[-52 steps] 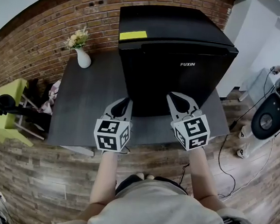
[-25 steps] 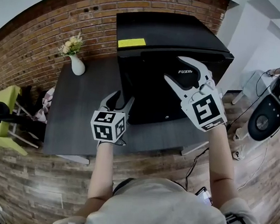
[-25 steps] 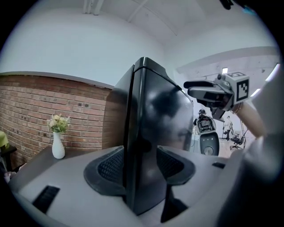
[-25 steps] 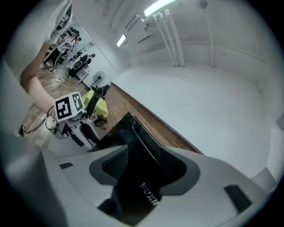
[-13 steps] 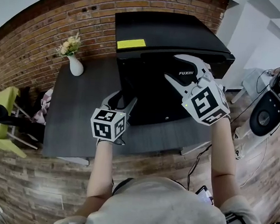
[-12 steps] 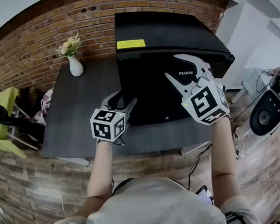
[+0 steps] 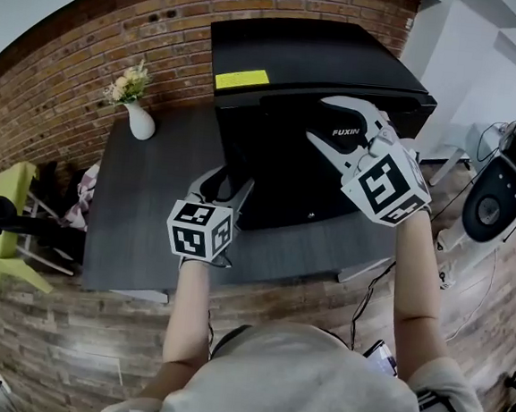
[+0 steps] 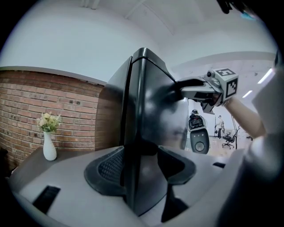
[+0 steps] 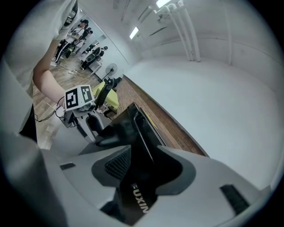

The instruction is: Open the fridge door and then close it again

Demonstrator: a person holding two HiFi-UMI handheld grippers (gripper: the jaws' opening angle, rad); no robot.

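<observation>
Left gripper [image 7: 226, 187] sits low at the front-left corner of the fridge [image 7: 298, 61]. Its jaws are spread as wide as they go, and that corner edge stands right between them, with no squeeze showing. Up high is the right gripper [image 7: 320, 119], straddling the top edge of the door [image 7: 279, 171]. The FUXIN logo [image 7: 344, 132] is just beside one jaw, and the jaws are closing in on that edge, not clamped yet. The door sits flush with the cabinet, shut. The fridge stands on the table [image 7: 140, 217], dead ahead of both grippers. A vase [image 7: 139, 123] of flowers sits off to the left gripper's left, well apart.
</observation>
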